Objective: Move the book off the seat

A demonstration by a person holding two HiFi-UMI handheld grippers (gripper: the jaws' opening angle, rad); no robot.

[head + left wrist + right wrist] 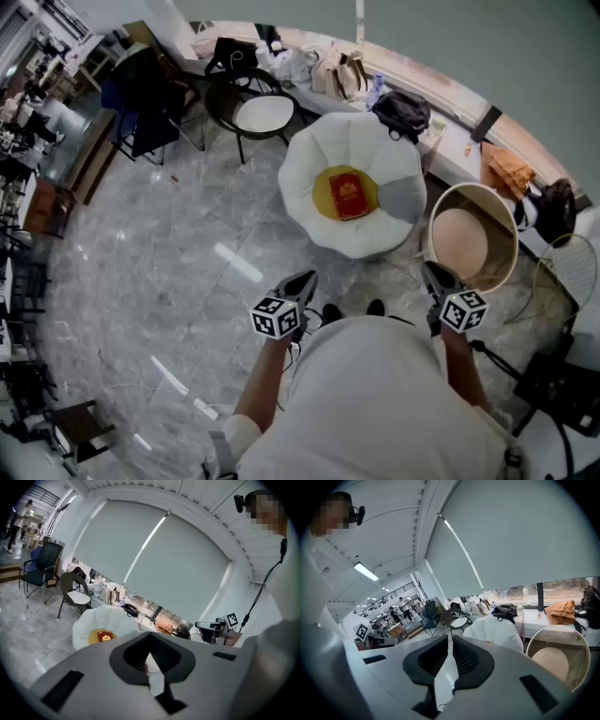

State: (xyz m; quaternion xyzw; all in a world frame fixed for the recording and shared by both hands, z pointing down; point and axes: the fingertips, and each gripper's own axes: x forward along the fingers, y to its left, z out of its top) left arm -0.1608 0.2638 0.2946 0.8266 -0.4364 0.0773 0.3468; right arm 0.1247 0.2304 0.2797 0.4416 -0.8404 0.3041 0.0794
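Book: red book [349, 196], lying flat on the yellow cushion [323, 194] in the middle of the seat.
Seat: white petal-shaped seat [305, 164], standing on the grey marble floor [169, 272] just ahead of the person.
Left claw [298, 284]: pressed together with nothing between the jaws (its own view shows the pads meeting). It is held in the air, well short of the seat.
Right claw [436, 277]: jaws all but together, a thin slit between them, pinching nothing. It is close to the round tub chair [497, 211].
Tub chair: just right of the seat.
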